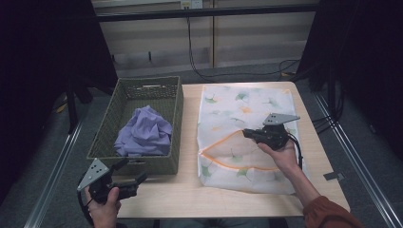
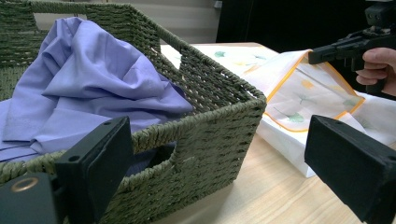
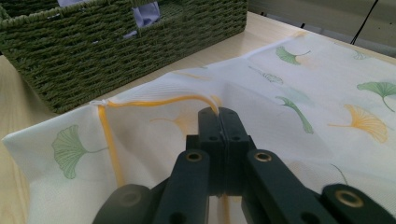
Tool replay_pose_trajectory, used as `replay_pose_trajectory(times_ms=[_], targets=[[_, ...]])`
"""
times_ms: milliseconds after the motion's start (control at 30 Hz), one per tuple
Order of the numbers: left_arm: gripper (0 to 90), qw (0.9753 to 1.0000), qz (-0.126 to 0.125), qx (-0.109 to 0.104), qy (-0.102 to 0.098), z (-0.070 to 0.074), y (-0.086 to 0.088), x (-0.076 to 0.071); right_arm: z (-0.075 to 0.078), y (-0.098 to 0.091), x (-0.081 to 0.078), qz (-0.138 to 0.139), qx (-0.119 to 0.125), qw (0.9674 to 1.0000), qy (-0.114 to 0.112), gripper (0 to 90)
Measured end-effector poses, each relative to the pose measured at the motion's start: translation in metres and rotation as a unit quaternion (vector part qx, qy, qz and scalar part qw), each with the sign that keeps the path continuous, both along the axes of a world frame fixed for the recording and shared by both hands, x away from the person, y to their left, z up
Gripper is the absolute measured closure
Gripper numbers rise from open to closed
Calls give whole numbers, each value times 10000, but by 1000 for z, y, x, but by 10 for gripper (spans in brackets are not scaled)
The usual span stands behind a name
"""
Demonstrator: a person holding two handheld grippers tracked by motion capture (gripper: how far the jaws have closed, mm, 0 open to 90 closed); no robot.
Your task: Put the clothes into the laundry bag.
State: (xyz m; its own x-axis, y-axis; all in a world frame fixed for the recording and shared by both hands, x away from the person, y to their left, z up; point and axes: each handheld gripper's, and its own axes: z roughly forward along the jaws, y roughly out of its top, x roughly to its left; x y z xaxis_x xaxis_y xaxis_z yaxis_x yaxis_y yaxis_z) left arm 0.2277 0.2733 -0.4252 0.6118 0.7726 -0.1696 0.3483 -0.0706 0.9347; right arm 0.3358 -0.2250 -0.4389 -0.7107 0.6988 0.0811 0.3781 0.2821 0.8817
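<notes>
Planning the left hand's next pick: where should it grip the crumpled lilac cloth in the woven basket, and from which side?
Grip the raised peak of the crumpled lilac cloth from straight above. The green woven basket walls it in on every side, and the bunched folds on top probably give the jaws something to pinch.

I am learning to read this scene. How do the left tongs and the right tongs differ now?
The left tongs stand open and hold nothing; the right tongs are shut on the orange edge of the laundry bag. The left hover beside the basket; the right lift the bag's opening. Both are black.
</notes>
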Motion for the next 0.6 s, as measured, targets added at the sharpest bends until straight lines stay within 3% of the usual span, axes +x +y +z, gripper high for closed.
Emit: replay_pose_trajectory(times_ms=[600], targets=[[78,10000,24,-12,-25,0,0,0,10,-10,0,-168,51,9998,-31,900]])
